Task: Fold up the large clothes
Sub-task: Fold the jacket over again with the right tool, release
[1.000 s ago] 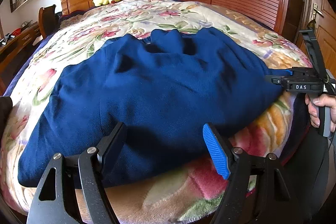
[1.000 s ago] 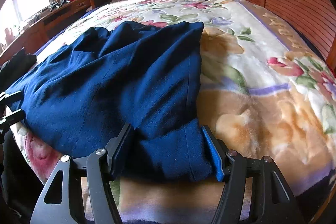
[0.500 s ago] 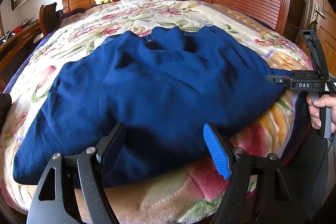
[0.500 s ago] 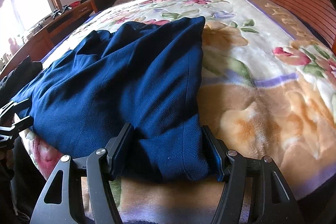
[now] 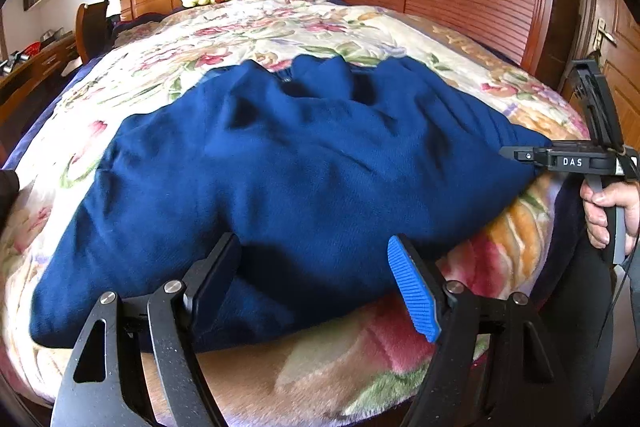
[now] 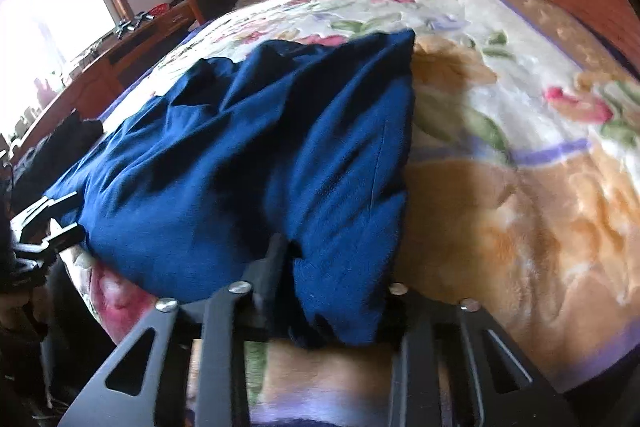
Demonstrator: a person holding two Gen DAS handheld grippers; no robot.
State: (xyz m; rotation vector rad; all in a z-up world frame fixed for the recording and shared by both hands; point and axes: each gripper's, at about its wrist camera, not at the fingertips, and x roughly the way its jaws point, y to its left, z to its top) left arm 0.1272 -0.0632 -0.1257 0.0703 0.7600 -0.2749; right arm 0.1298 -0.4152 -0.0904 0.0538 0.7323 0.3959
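Slippage is the main risk. Navy sweater (image 5: pixel 288 163) lies spread on floral blanket (image 5: pixel 280 27) at foot of bed. Right gripper (image 6: pixel 332 267), at 3 o'clock in left view, has jaws pinched on hem corner. Left gripper (image 5: pixel 316 279) is wide open, straddling the near hem w/o hold. Lifting now means one-sided pull: fabric bunches, thin pinch may slip.

Daylight floods from the blown-out window (image 6: pixel 48 11); right view motion-blurred; fisheye bends and darkens edges.
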